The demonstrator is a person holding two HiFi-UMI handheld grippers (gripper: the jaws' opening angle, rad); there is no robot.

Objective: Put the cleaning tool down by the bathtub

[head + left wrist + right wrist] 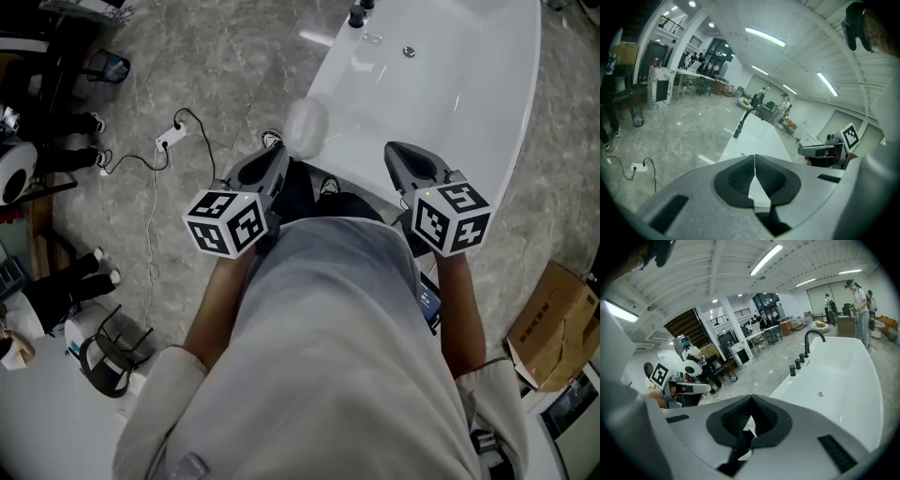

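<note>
- White bathtub (450,84) rim could be struck by the right gripper (751,401), clenched empty nearby.
- Nothing can be placed: the left gripper (754,161) is clenched empty too, and no cleaning tool is seen.

- Head view: looking steeply down from the person's head, past the torso, onto the left hand-held gripper (270,157), the right hand-held gripper (405,157) and the near end of the white bathtub (469,84).
- Left gripper view: tight behind its own jaws, facing along the bathtub's length.
- Right gripper view: likewise close, facing over the bathtub's basin.
- All three share the bathtub, and each gripper view catches the other hand-held gripper at its edge.
</note>
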